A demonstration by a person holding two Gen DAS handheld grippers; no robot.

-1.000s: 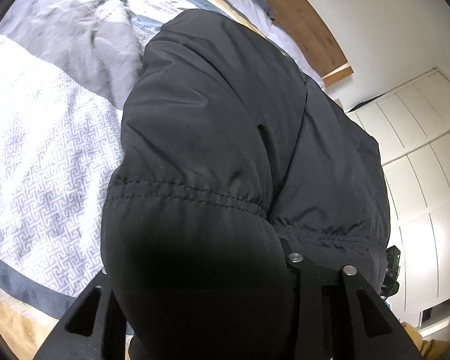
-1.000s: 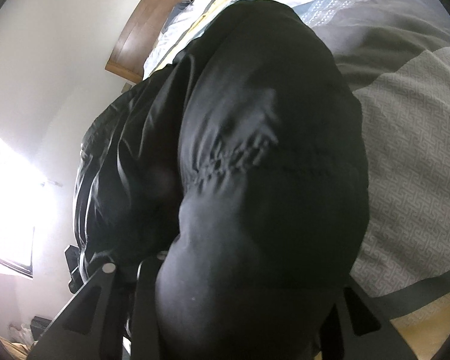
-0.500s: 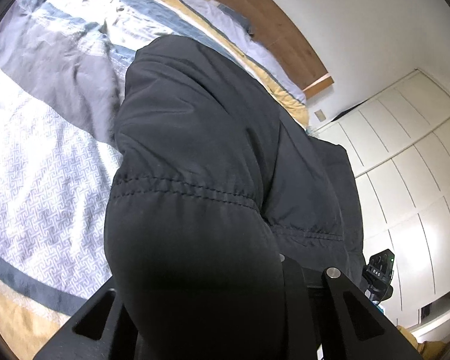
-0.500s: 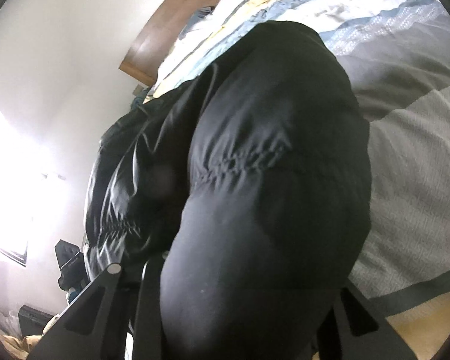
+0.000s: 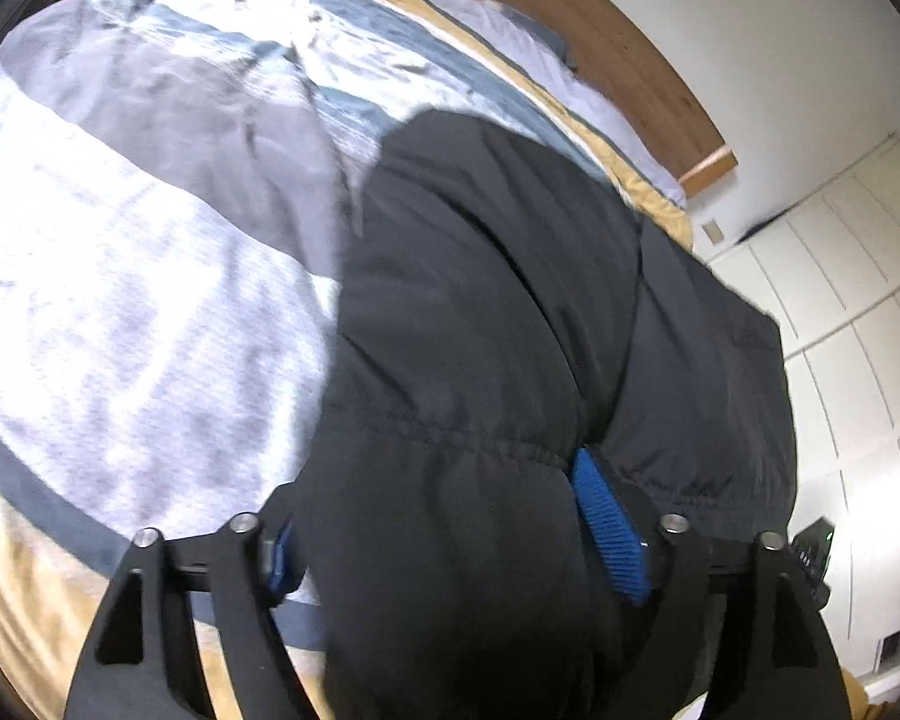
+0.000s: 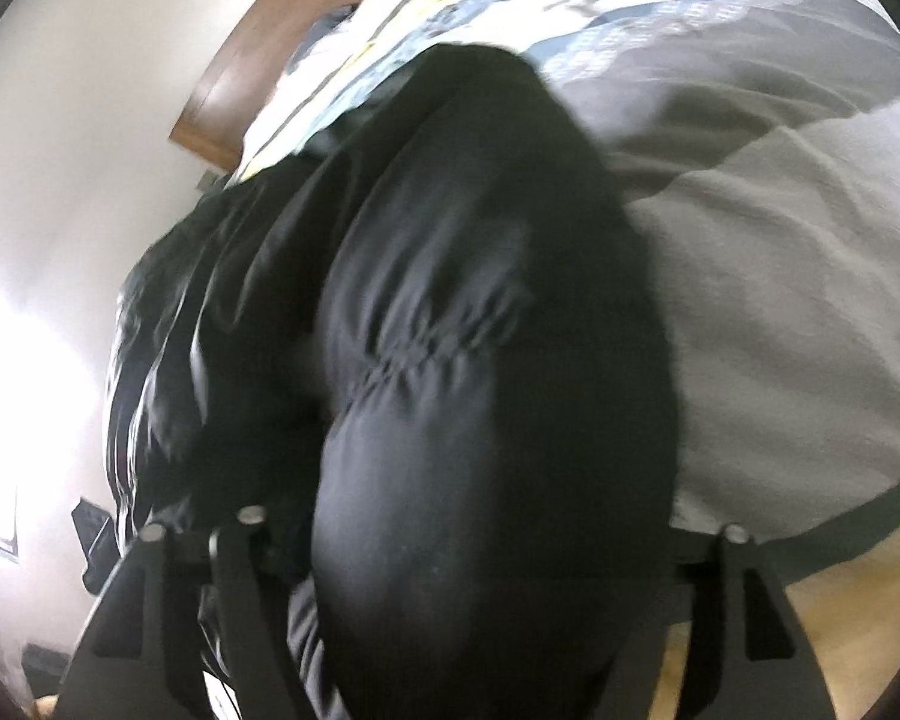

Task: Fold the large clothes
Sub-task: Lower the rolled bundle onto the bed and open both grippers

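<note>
A black padded jacket (image 5: 510, 360) is seen lying on a bed, spread over a bedspread (image 5: 150, 240) patterned in grey, white and blue bands with a yellow border. The near end of the jacket, below a gathered seam, bulges up between the jaws of both grippers.

In the left wrist view, the left gripper (image 5: 456, 546) is shown with its jaws standing wide, having just been opening. The jacket's thick fold is still lodged between them, and the blue pads (image 5: 609, 534) are exposed at the fold's sides; whether they touch the fabric cannot be told.

In the right wrist view, the right gripper (image 6: 486, 540) is likewise shown spread wide, its jaws having just been opening, with the jacket's bulk filling the gap between them. Contact with the cloth cannot be judged there, the frame being blurred.

A wooden headboard (image 5: 570, 18) is visible at the far end of the bed, and white cupboard doors (image 5: 858, 312) are seen past the jacket in the left view.
</note>
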